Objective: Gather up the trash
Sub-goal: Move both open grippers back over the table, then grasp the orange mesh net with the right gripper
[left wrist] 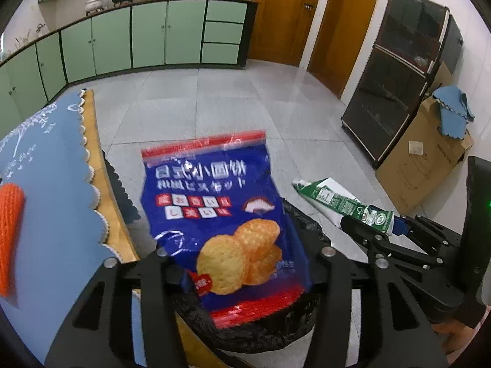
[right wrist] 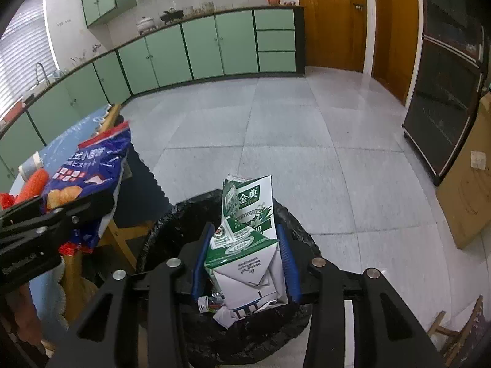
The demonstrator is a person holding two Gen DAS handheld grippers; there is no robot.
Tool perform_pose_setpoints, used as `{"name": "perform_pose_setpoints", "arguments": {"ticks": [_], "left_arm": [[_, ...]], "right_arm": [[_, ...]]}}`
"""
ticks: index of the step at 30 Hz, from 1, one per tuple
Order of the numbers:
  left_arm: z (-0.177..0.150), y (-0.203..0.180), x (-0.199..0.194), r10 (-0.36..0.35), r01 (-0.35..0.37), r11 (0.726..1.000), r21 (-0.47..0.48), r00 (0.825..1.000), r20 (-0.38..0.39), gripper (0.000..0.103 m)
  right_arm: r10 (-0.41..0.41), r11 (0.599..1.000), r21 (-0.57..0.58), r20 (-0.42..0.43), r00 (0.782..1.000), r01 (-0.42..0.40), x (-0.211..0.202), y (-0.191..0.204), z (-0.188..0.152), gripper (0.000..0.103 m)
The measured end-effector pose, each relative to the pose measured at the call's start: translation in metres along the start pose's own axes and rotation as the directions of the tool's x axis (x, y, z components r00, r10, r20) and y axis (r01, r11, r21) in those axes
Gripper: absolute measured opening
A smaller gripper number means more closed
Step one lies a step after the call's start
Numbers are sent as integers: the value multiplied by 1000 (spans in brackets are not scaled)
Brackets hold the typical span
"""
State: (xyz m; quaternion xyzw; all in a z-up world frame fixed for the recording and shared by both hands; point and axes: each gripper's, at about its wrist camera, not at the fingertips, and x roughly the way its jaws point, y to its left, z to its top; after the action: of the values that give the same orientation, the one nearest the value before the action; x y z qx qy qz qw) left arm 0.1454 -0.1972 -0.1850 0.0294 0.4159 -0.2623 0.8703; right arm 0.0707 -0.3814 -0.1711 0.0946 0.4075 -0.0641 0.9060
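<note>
A blue biscuit bag (left wrist: 227, 214) with red ends stands tilted between the fingers of my left gripper (left wrist: 247, 276), right above a bin with a black liner (left wrist: 307, 230). The jaws stand apart and the bag looks loose between them, its top edge blurred. In the right wrist view the same bag (right wrist: 89, 168) sticks out of the left gripper (right wrist: 76, 211) beside the table. My right gripper (right wrist: 245, 260) is shut on a green and white milk carton (right wrist: 245, 230), one blue pad on each side, over the bin (right wrist: 294, 224). The carton (left wrist: 337, 202) also shows from the left wrist.
A table with a blue scalloped cloth (left wrist: 46, 168) stands left of the bin, an orange knitted thing (left wrist: 10, 236) lying on it. Paper scraps (right wrist: 211, 303) lie inside the bin. A dark cabinet (left wrist: 399, 76) and a cardboard box (left wrist: 423, 165) stand at right. Tiled floor lies beyond.
</note>
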Motion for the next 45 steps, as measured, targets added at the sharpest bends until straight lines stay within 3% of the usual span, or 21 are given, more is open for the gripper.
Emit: {"name": "perform_pose_setpoints", "arguments": {"ticks": [4,11,16,20,26,30,40,42,45], "left_arm": [[-1,2,-2,-6,6,1000,-3,1000,-2,69],[1,20,-22,17,-16,999,-47,999,31,73],[1,44,-53,90,-82,993,-87,992,94,78],[-1,67,-85,187,-169,978,-124,970,152,81],[-19,119,-137,355,-309,922,-235,916,189,83],[-39,154,-169,477,-412,859,-304,859,183,83],[-96,229,-218,640,-547,711,-441,764,85,84],[-106,237,-226,658,-565,691,-452,750,68,84],[-118,246,-235,667,-571,673,-470,744,51,84]], "right_arm": [[-17,1000,8,-25,1000,17,7,-4,-3,45],[-34,999,19,-27,999,35,8,-9,-5,63],[-37,999,1,18,999,37,-3,5,3,86],[4,1000,-18,63,998,-3,-15,28,15,95],[111,991,-90,133,985,-99,-33,85,37,97],[189,977,-132,160,969,-169,-40,129,44,97],[342,912,-273,92,935,-306,-33,249,30,97],[366,896,-293,61,929,-333,-30,271,23,97],[380,879,-324,36,924,-349,-26,295,15,97]]}}
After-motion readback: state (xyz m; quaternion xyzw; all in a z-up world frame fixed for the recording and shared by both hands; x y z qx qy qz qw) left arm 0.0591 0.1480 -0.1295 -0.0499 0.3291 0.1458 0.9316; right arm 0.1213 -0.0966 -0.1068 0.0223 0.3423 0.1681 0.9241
